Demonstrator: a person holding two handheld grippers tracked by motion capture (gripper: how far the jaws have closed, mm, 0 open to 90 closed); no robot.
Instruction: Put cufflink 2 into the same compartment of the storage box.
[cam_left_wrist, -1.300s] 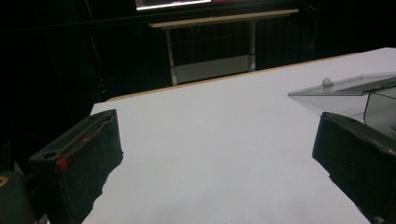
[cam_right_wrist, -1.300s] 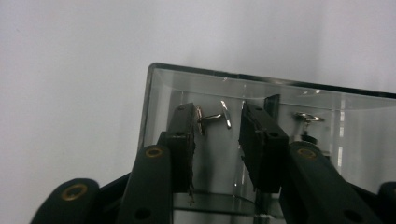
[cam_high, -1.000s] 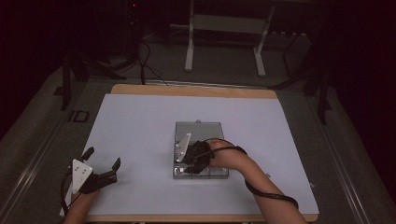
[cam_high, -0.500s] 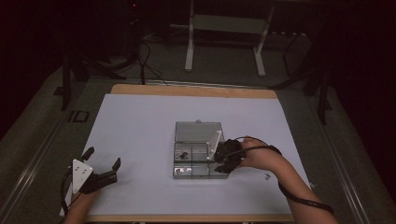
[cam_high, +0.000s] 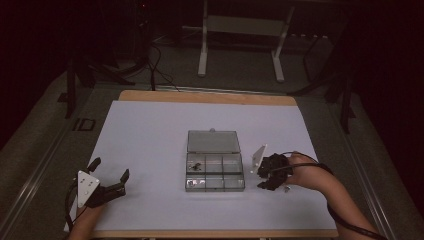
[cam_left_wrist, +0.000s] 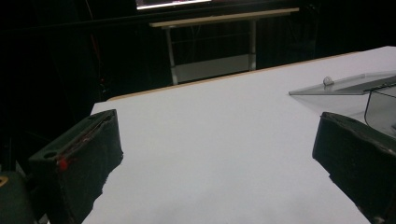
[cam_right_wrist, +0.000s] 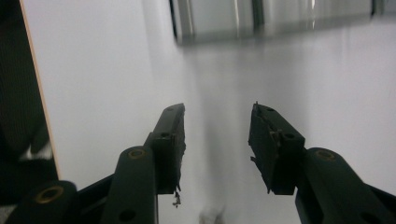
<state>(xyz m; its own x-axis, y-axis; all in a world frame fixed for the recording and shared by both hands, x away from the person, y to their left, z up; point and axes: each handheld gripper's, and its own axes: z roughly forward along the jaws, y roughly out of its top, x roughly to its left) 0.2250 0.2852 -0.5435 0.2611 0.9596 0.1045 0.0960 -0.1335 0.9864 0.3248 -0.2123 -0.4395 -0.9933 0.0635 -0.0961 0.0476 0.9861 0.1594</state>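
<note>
Clear compartment box (cam_high: 214, 171) lies open at centre frame on the white worktop (cam_high: 150, 135).
Right tongs (cam_high: 266, 176), part-spread and empty, have just been opening beside it; left tongs (cam_high: 111, 175) rest spread wide, lower left.

From my station, the counter (cam_high: 150, 135) reads as a matt white sheet, smooth like paper, over a pale wood edge. The compartment box (cam_high: 214, 172) is clear glossy plastic, its opened lid (cam_high: 212, 141) catching a soft sheen. My right hand-held gripper (cam_right_wrist: 217, 140) has matt black plastic jaws with rough, worn pads; the left hand-held gripper (cam_left_wrist: 215, 158) carries coarse, dull black padding.
</note>
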